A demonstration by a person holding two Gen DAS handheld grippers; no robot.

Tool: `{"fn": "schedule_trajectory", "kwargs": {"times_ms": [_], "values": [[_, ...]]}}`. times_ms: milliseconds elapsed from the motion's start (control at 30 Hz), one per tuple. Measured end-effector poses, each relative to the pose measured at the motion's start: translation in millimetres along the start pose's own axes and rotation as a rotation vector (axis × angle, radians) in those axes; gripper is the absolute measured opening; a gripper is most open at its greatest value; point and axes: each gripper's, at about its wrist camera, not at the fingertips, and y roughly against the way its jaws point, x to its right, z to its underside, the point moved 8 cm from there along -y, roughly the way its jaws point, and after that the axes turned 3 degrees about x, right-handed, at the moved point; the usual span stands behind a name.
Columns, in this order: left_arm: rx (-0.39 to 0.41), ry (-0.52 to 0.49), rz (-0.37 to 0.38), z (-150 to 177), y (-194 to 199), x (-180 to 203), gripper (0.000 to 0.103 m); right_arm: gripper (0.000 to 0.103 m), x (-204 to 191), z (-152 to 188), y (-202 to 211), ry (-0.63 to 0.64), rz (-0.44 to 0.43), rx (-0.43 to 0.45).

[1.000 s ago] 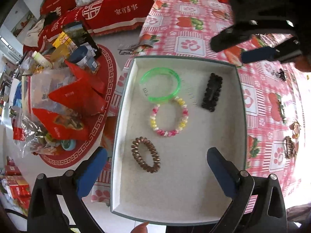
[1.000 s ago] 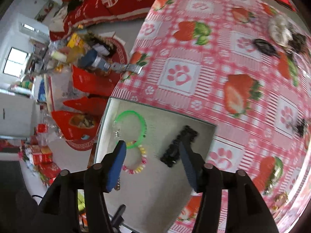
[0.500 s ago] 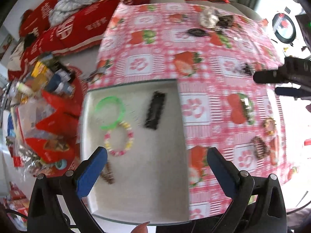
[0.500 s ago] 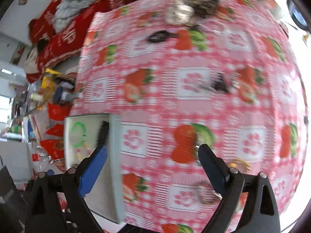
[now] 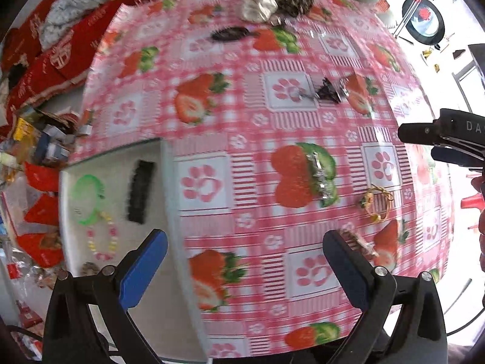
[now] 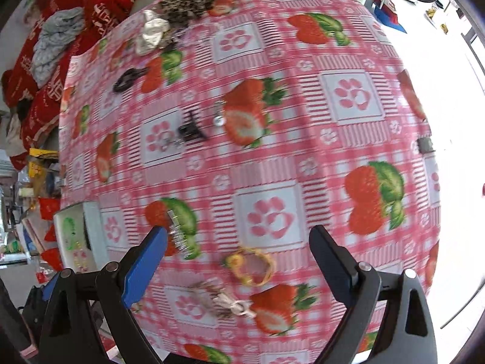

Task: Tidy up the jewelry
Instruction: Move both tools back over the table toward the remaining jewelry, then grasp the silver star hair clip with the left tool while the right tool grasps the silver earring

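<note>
Left wrist view: your left gripper (image 5: 244,257) hangs above the strawberry-print tablecloth (image 5: 272,115) with its blue-padded jaws spread wide and nothing between them. Just to its left lies the tray (image 5: 169,188), which holds a green bangle (image 5: 86,198), a bead bracelet (image 5: 101,239), a black clip (image 5: 140,191) and, at the near end, a brown coil tie (image 5: 89,268) half hidden behind the gripper's frame. Ahead and to the right, a silver comb (image 5: 318,179) rests on a strawberry, with a gold bracelet (image 5: 377,204) beside it toward the table edge. At the right edge your right gripper (image 5: 439,145) shows from the side; from here you cannot tell how its jaws stand. In the right wrist view, that right gripper (image 6: 238,257) has its jaws wide apart and empty, the gold bracelet (image 6: 251,265) lying on the cloth between them and a tasselled clip (image 6: 224,298) just nearer. The silver comb (image 6: 180,236) sits beside the left finger, the tray (image 6: 91,233) well off to the left. Farther out lie a small black claw (image 6: 191,129), a black tie (image 6: 128,79) and scrunchies (image 6: 169,21) at the far edge.
</note>
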Motion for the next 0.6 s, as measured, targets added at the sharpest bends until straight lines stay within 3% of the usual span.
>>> {"fn": "schedule_trajectory", "kwargs": {"times_ms": [433, 500, 533, 600], "values": [[-0.047, 0.109, 0.017, -27, -46, 35, 0.103, 0.094, 14, -56, -36, 0.082, 0.033, -0.008], [-0.052, 0.117, 0.017, -30, -51, 36, 0.103, 0.088, 12, -64, -42, 0.097, 0.041, -0.006], [-0.056, 0.116, 0.011, -31, -55, 37, 0.096, 0.087, 10, -69, -47, 0.11, 0.048, -0.006], [-0.077, 0.113, 0.004, -31, -63, 39, 0.094, 0.078, 7, -75, -53, 0.13, 0.055, -0.009]]}}
